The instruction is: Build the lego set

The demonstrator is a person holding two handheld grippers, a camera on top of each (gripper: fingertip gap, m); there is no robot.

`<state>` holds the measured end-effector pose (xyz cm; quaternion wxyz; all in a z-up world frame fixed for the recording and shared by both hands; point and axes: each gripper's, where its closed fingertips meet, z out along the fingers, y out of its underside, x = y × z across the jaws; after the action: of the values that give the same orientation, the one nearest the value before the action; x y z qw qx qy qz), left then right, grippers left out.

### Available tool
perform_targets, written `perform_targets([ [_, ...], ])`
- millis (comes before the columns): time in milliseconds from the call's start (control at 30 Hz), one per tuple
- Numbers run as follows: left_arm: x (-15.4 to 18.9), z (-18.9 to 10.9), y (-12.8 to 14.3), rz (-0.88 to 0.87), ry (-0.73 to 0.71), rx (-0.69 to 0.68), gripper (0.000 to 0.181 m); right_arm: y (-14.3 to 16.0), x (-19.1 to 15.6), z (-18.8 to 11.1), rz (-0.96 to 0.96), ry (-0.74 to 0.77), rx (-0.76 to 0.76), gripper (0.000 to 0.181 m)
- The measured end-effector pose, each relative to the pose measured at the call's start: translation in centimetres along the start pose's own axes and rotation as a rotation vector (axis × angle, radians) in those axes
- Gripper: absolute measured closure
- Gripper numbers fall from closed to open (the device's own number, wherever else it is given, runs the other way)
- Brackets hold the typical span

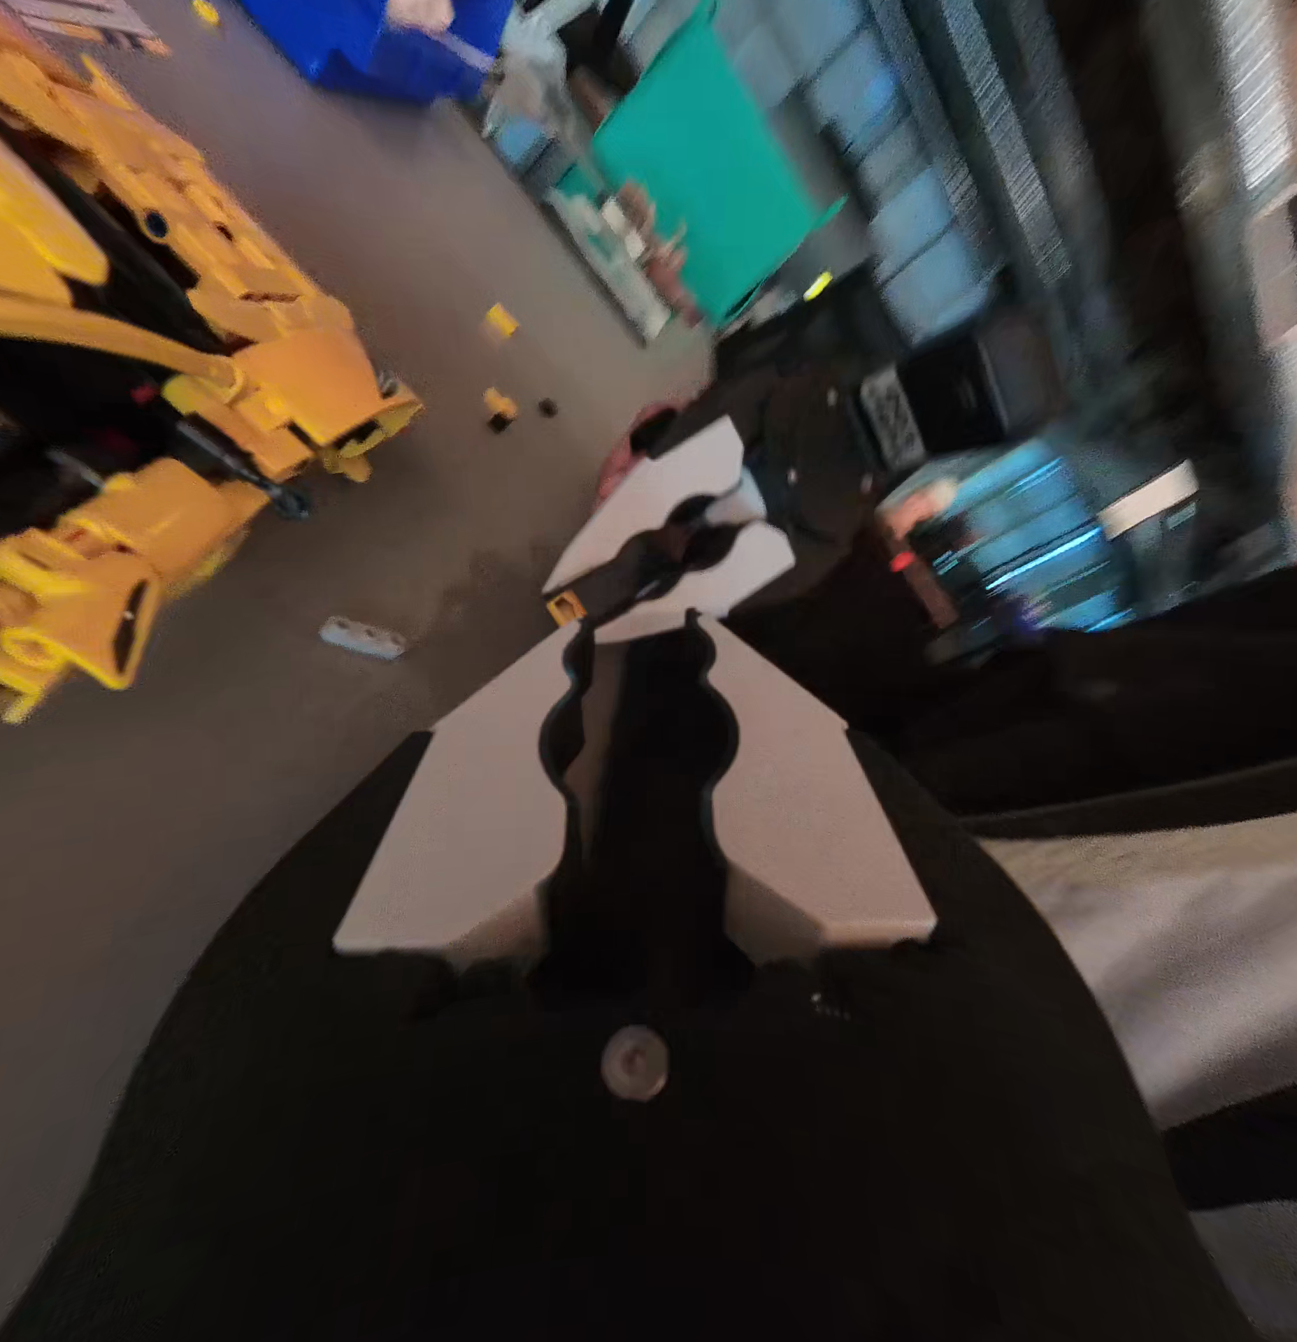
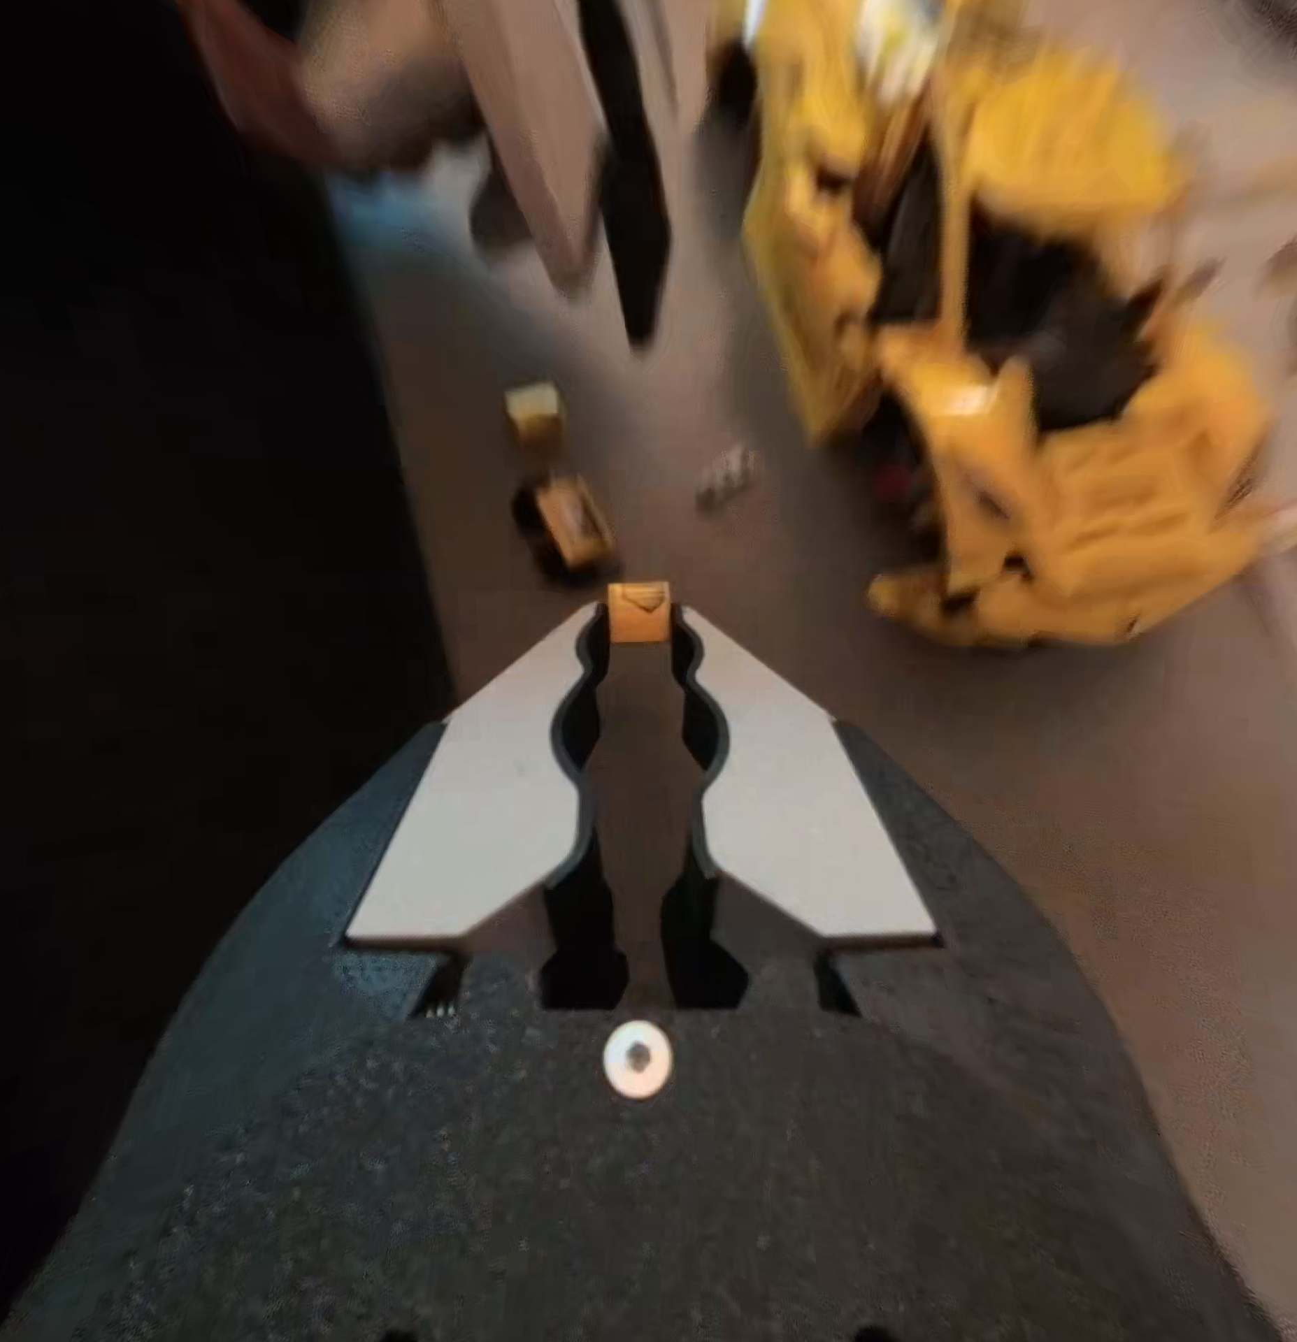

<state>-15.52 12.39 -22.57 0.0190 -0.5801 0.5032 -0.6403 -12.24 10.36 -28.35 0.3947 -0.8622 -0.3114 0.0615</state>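
Right tongs [image 2: 639, 617] pinch a small yellow brick [image 2: 638, 613] tight at their very tips. They hold it up above the grey counter [image 2: 921, 799]. Left tongs [image 1: 634, 628] are closed almost all the way, and I see nothing between them. Their tips sit just beside the right tongs.

Everything else is told from the big yellow lego model [image 1: 158, 363]. It lies on the counter, well apart from both tongs. A small grey piece with holes [image 1: 362, 637] lies near the model, between it and the tongs. Two more little yellow pieces [image 1: 500, 363] and a tiny black bit [image 1: 547, 407] sit farther from the model, on its tongs side. Much of the right wrist view is blurry.
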Motion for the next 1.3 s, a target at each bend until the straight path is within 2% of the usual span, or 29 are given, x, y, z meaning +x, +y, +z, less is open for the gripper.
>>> perform_targets([
  [67, -0.7, 0.3, 1.0, 0.195, -0.105, -0.109, 0.155, 2.3, -0.1, 0.2, 0.009, -0.057, -0.060, 0.164],
  [133, -2.5, 0.5, 2.1, 0.375, -0.253, -0.230, 0.150, 2.0, -0.5, -0.1, -0.022, -0.090, -0.031, 0.165],
  [200, -3.2, 1.1, 3.4, 0.439, -0.289, -0.334, 0.149, 2.3, -1.0, 0.0, -0.051, -0.114, -0.063, 0.164],
  [300, -4.0, 1.7, 4.8, 0.437, -0.299, -0.424, 0.148, 2.2, -1.0, 0.1, -0.039, -0.122, -0.044, 0.164],
  [433, -4.4, 2.1, 4.8, 0.439, -0.308, -0.437, 0.151, 2.0, -0.6, -0.1, -0.009, -0.104, -0.021, 0.157],
  [533, -4.4, 2.4, 5.1, 0.471, -0.306, -0.468, 0.165, 0.7, -0.5, -0.4, -0.005, -0.089, 0.054, 0.152],
  [600, -4.2, 2.4, 5.4, 0.516, -0.303, -0.490, 0.166, -0.4, -0.9, -0.3, -0.006, -0.096, 0.103, 0.145],
  [700, -3.8, 2.5, 5.6, 0.605, -0.294, -0.500, 0.166, -0.7, -1.5, 0.9, -0.070, -0.081, 0.079, 0.137],
  [800, -3.6, 2.5, 5.6, 0.634, -0.288, -0.502, 0.166, -1.1, -2.4, 2.0, -0.141, -0.103, 0.051, 0.142],
  [1000, -3.1, 2.2, 5.0, 0.605, -0.281, -0.459, 0.166, -1.4, -2.8, 2.9, -0.188, -0.092, 0.033, 0.154],
  [1067, -3.1, 1.7, 3.4, 0.538, -0.306, -0.346, 0.164, -1.8, -2.2, 2.6, -0.196, -0.037, 0.047, 0.154],
  [1133, -2.6, 0.7, 0.8, 0.374, -0.282, -0.155, 0.150, -3.1, -1.1, 1.9, -0.221, 0.066, 0.119, 0.155],
  [1233, -0.4, -0.4, -1.6, 0.050, -0.055, 0.091, 0.143, -5.9, 0.5, 0.1, -0.263, 0.246, 0.262, 0.155],
  [1300, 0.2, -0.4, -1.7, -0.032, 0.025, 0.128, 0.143, -7.0, 0.8, -0.4, -0.286, 0.310, 0.293, 0.155],
])
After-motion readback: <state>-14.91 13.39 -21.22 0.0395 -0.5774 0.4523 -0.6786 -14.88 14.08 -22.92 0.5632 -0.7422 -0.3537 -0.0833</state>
